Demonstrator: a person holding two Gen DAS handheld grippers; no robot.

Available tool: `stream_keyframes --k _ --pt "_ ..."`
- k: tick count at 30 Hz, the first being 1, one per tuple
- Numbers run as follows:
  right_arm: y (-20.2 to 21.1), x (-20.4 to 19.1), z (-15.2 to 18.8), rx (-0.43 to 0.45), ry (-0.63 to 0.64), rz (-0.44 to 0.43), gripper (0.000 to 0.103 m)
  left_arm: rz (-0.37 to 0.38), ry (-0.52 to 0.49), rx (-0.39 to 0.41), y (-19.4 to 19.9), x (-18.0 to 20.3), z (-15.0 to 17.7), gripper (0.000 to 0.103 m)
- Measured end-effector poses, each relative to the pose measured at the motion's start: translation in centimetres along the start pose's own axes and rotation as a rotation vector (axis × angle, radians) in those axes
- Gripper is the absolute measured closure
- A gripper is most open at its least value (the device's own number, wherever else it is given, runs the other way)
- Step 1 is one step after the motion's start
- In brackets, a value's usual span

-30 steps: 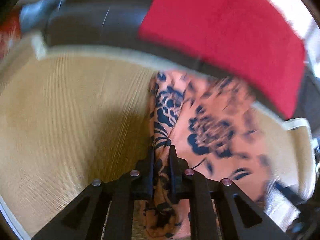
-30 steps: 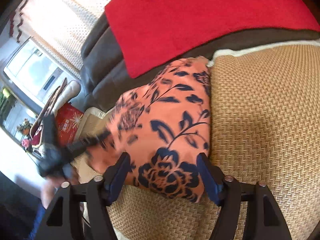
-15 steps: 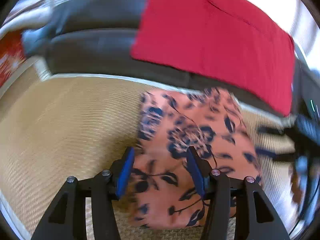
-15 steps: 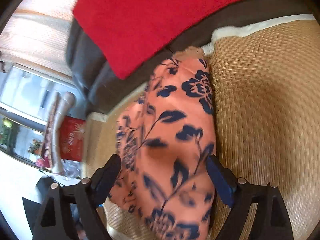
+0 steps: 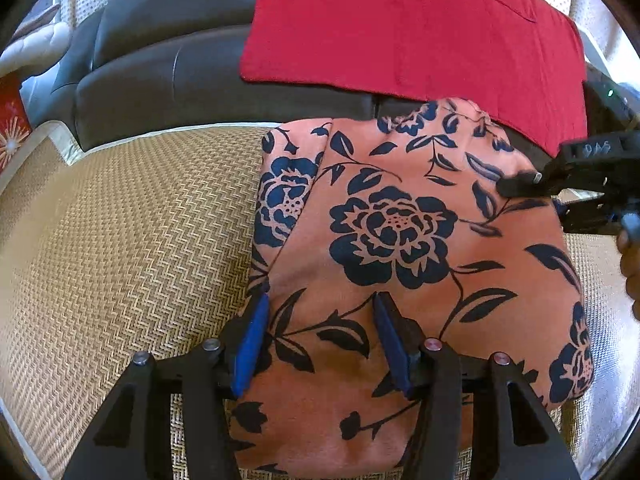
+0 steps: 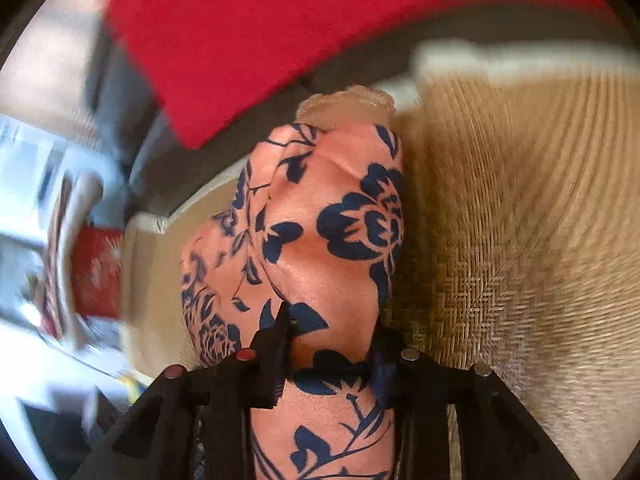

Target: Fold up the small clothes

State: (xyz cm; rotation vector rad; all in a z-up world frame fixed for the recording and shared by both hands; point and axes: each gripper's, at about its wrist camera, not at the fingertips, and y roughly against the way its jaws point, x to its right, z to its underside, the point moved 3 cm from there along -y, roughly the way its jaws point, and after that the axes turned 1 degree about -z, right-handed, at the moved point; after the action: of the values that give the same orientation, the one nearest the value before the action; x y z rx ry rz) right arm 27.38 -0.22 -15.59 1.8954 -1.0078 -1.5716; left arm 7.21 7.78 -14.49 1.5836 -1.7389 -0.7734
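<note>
The orange floral garment [image 5: 400, 264] lies folded on the woven mat [image 5: 120, 240] — light, limp, slippery-looking; left gripper [image 5: 320, 344] spread over it; right gripper [image 6: 332, 360], just closing, pinches a bunched edge — grip hems.

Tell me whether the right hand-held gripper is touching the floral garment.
Touching: the right wrist view shows the right hand-held gripper with its jaws, which just closed, pinching a raised fold of the floral garment.

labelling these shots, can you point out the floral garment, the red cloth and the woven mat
floral garment [image 5: 394, 232]: left wrist view, on the big dark flower at its middle
red cloth [image 5: 412, 28]: left wrist view, on its flat centre over the sofa back
woven mat [image 5: 120, 248]: left wrist view, on bare weave left of the garment
</note>
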Motion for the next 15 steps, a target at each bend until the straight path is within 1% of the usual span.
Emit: stream_keyframes --k 1,2,3,4,5,7,9,10,12,13,14,15 --pt "-1.0 0.7 0.1 -0.025 -0.02 0.027 0.067 -0.001 0.0 0.0 -0.1 0.0 0.0 0.047" --pt "-2.6 2.4 0.0 -0.072 -0.096 0.0 0.062 -0.012 -0.009 0.001 -0.1 0.1 0.1 0.047" --pt "-2.5 2.8 -0.4 -0.055 -0.132 -0.05 0.06 -0.016 -0.014 -0.002 0.4 -0.1 0.2 0.047" --pt "-2.1 2.6 -0.6 -0.053 -0.141 -0.078 0.049 -0.01 -0.009 -0.007 0.5 -0.1 0.1 0.047" --pt "-1.6 2.1 -0.4 -0.047 -0.124 -0.086 0.035 0.001 0.001 -0.01 0.5 -0.3 0.1 0.047" --pt "-0.5 1.1 0.3 -0.044 -0.078 -0.135 0.02 0.016 0.013 -0.011 0.5 -0.6 0.1 0.047" --pt "0.6 1.3 1.9 -0.035 -0.106 -0.156 0.019 0.012 0.014 -0.01 0.5 -0.8 -0.1 0.047" --pt "0.7 1.4 2.7 -0.045 -0.12 -0.178 0.017 0.01 0.015 -0.01 0.8 -0.7 -0.2 0.046" --pt "0.2 1.7 4.3 -0.076 -0.134 -0.208 0.017 0.011 0.017 -0.011 0.7 -0.9 -0.5 0.046" --pt "-0.1 1.5 4.7 -0.076 -0.11 -0.196 0.025 0.011 0.014 -0.011 0.6 -0.9 -0.5 0.046" --pt "-0.5 1.0 4.8 -0.085 -0.052 -0.128 0.051 0.013 0.012 -0.012 0.5 -0.9 -0.5 0.046" --pt "-0.7 0.8 5.0 -0.089 -0.024 -0.084 0.061 0.016 0.01 -0.015 0.7 -0.8 -0.5 0.046"
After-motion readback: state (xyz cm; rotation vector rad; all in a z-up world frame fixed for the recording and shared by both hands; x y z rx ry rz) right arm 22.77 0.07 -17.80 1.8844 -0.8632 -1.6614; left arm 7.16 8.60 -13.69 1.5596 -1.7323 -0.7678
